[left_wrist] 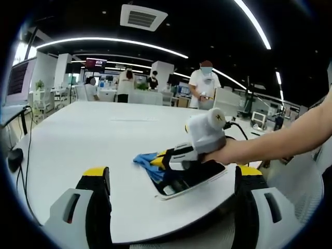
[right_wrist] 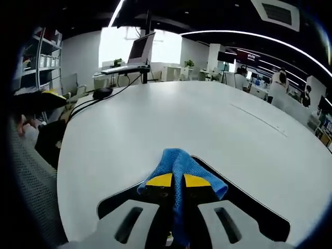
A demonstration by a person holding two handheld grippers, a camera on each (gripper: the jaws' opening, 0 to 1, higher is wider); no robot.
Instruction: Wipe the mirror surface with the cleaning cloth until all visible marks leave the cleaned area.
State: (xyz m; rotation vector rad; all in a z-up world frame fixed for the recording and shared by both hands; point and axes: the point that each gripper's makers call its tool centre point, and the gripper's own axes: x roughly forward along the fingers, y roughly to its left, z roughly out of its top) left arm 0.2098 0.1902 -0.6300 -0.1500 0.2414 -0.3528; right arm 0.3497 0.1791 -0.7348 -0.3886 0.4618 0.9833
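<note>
Two grippers are seen at a large white table (left_wrist: 104, 140). In the left gripper view, the left gripper (left_wrist: 174, 189) is held back near the table's edge with its yellow-tipped jaws spread wide apart and nothing between them. Beyond it, the right gripper (left_wrist: 162, 159) is seen coming in from the right, gripped by a person's hand (left_wrist: 223, 153), with the forearm stretching away to the right. Its jaws are pressed together on the blue cleaning cloth (left_wrist: 147, 160), which is bunched at the yellow tips and lies against the mirror (left_wrist: 199, 176). The mirror is laid flat on the table near its front edge, a dark reflective slab with a pale rim, and the cloth is set at its left end, partly spilling over onto the table.

In the right gripper view, the right gripper (right_wrist: 174, 181) is seen from behind, its jaws pinching the cleaning cloth (right_wrist: 179, 163), a fold of which runs down between them. The mirror (right_wrist: 249, 207) is seen under and to the right of the jaws as a dark panel. Whether marks lie on its surface cannot be told.

People, desks and monitors are seen in the open office behind.
</note>
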